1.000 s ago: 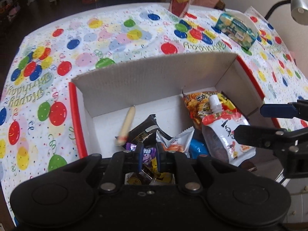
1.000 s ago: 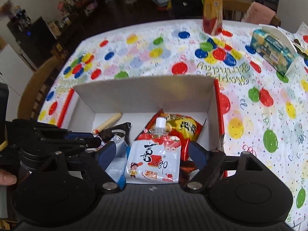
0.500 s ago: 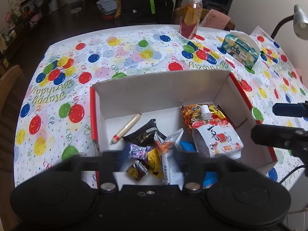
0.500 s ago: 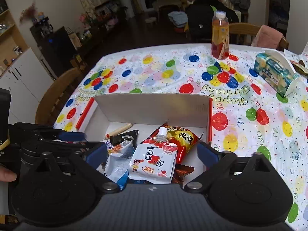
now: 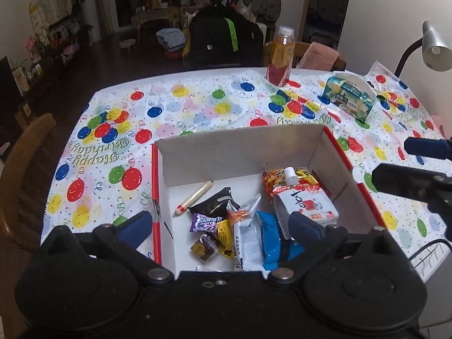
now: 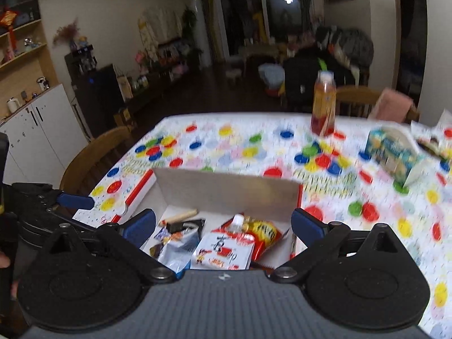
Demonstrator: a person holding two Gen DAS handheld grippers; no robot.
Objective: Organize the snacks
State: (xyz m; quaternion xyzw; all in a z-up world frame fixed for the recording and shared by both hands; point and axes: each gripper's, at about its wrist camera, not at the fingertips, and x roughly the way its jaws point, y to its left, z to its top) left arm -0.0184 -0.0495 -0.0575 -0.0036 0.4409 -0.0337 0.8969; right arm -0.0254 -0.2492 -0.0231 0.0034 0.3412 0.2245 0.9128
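Observation:
A white cardboard box point(image 5: 240, 147) with red edges sits on the balloon-print tablecloth and holds several snacks. Among them are a white spouted pouch point(image 5: 306, 202), an orange chip bag point(image 5: 278, 176), a tan sausage stick point(image 5: 195, 197), a black packet point(image 5: 216, 203), small candies point(image 5: 204, 221) and a blue-white bag point(image 5: 261, 234). My left gripper point(image 5: 219, 224) hangs open above the box's near side, holding nothing. My right gripper point(image 6: 223, 223) is also open and empty, pulled back over the same box point(image 6: 226, 193); its pouch point(image 6: 223, 251) lies below. The right gripper's fingers point(image 5: 423, 147) show at the right edge.
An orange drink bottle point(image 5: 280, 58) stands at the table's far edge, a green tissue box point(image 5: 350, 97) to its right. A desk lamp point(image 5: 432, 45) leans in at far right. Wooden chairs point(image 5: 25, 169) flank the table. A black backpack point(image 5: 223, 42) sits behind it.
Both grippers have risen and pulled back from the box. The left gripper went from shut inside the box to wide open, leaving the small candies there. The right stayed open.

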